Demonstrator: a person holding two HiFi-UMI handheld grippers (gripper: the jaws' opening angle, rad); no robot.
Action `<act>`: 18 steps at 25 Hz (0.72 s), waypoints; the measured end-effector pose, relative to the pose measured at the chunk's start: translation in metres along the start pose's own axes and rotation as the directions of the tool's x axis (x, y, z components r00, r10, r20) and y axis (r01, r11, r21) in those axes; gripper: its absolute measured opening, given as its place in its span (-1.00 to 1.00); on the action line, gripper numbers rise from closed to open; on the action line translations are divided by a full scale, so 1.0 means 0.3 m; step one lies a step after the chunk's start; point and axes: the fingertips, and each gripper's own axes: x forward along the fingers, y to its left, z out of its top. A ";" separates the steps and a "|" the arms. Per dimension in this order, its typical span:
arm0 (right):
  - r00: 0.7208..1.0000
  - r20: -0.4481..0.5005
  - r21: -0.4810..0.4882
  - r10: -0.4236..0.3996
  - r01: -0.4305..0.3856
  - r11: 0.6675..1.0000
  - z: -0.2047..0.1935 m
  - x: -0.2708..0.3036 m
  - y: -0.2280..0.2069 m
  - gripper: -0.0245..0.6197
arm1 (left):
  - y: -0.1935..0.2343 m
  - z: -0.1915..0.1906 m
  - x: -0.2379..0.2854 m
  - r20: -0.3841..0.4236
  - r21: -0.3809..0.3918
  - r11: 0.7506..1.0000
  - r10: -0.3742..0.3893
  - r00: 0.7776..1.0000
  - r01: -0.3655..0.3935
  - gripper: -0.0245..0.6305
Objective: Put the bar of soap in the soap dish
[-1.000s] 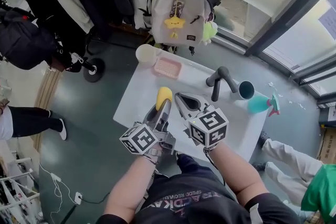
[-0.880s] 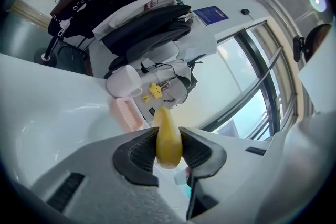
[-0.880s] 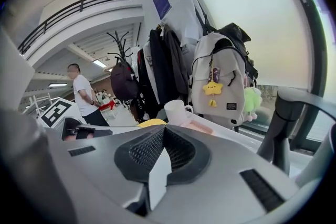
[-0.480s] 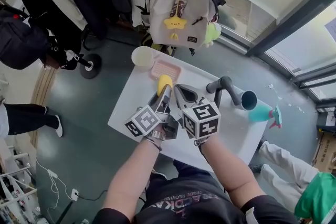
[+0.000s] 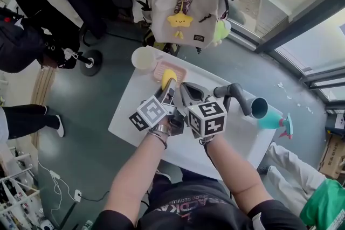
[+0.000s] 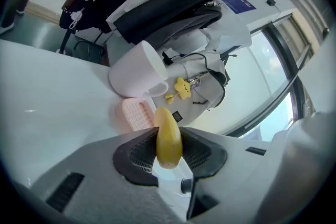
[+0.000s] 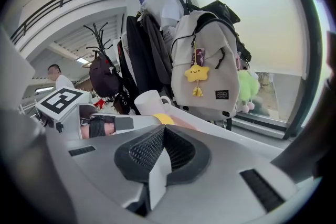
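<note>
My left gripper (image 5: 168, 86) (image 6: 168, 150) is shut on a yellow bar of soap (image 5: 168, 78) (image 6: 168, 136), which stands on edge between the pads and sticks out past the tips. The soap hangs just over the near end of a pink ribbed soap dish (image 5: 165, 69) (image 6: 135, 114) at the far side of the white table (image 5: 135, 110). Whether the soap touches the dish I cannot tell. My right gripper (image 5: 187, 92) (image 7: 164, 136) is shut with nothing in it, close beside the left one, on its right.
A white cup (image 5: 143, 58) (image 6: 137, 71) stands just left of the dish at the table's far corner. A grey faucet (image 5: 237, 95), a teal cup (image 5: 260, 108) and a teal spray bottle (image 5: 280, 122) are at the right. A backpack (image 5: 190, 2) and coats hang behind the table.
Both grippers moved forward and down together toward the far side of the table. The soap went from the middle of the table to over the pink dish.
</note>
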 end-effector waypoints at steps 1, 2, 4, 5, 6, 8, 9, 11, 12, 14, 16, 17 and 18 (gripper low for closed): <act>1.000 -0.005 0.001 -0.001 0.001 1.000 -0.005 0.009 -0.004 -0.89 | 0.005 0.000 0.005 -0.003 0.004 1.000 0.010 1.000 -0.010 -0.55; 1.000 -0.009 0.002 -0.002 0.002 1.000 -0.009 0.017 -0.008 -0.89 | 0.010 0.001 0.010 -0.007 0.008 1.000 0.020 1.000 -0.020 -0.55; 1.000 -0.021 0.001 -0.005 0.005 1.000 -0.022 0.031 -0.016 -0.89 | 0.017 0.002 0.017 -0.015 0.016 0.999 0.038 0.999 -0.038 -0.55; 1.000 -0.029 0.001 -0.005 0.005 1.000 -0.030 0.038 -0.021 -0.89 | 0.021 0.002 0.020 -0.020 0.021 0.999 0.047 0.999 -0.047 -0.55; 0.999 -0.038 0.001 -0.004 0.004 1.000 -0.039 0.045 -0.024 -0.89 | 0.024 0.002 0.022 -0.025 0.027 0.998 0.056 0.998 -0.055 -0.55; 0.998 -0.060 0.003 0.004 -0.003 1.000 -0.060 0.058 -0.027 -0.89 | 0.029 0.003 0.028 -0.032 0.037 0.997 0.068 0.997 -0.067 -0.55; 0.998 -0.070 0.003 0.008 -0.008 1.000 -0.069 0.065 -0.027 -0.89 | 0.032 0.005 0.030 -0.034 0.039 0.997 0.073 0.997 -0.072 -0.55; 0.996 -0.085 0.004 0.017 -0.016 1.000 -0.083 0.078 -0.027 -0.89 | 0.044 0.005 0.036 -0.042 0.042 0.995 0.088 0.995 -0.087 -0.55; 0.996 -0.090 0.005 0.020 -0.020 1.000 -0.086 0.084 -0.028 -0.89 | 0.050 0.003 0.039 -0.048 0.042 0.995 0.097 0.994 -0.095 -0.55; 0.995 -0.097 0.008 0.023 -0.022 1.000 -0.090 0.091 -0.032 -0.89 | 0.061 -0.002 0.045 -0.063 0.033 0.994 0.111 0.992 -0.109 -0.55; 0.995 -0.101 0.011 0.023 -0.022 1.000 -0.090 0.097 -0.037 -0.89 | 0.068 -0.004 0.052 -0.071 0.028 0.993 0.119 0.990 -0.117 -0.55; 0.995 -0.101 0.013 0.023 -0.022 1.000 -0.089 0.100 -0.040 -0.89 | 0.069 -0.003 0.056 -0.071 0.029 0.992 0.122 0.990 -0.121 -0.55; 0.995 -0.101 0.015 0.023 -0.022 1.000 -0.088 0.101 -0.042 -0.89 | 0.071 -0.002 0.060 -0.071 0.033 0.992 0.126 0.989 -0.124 -0.55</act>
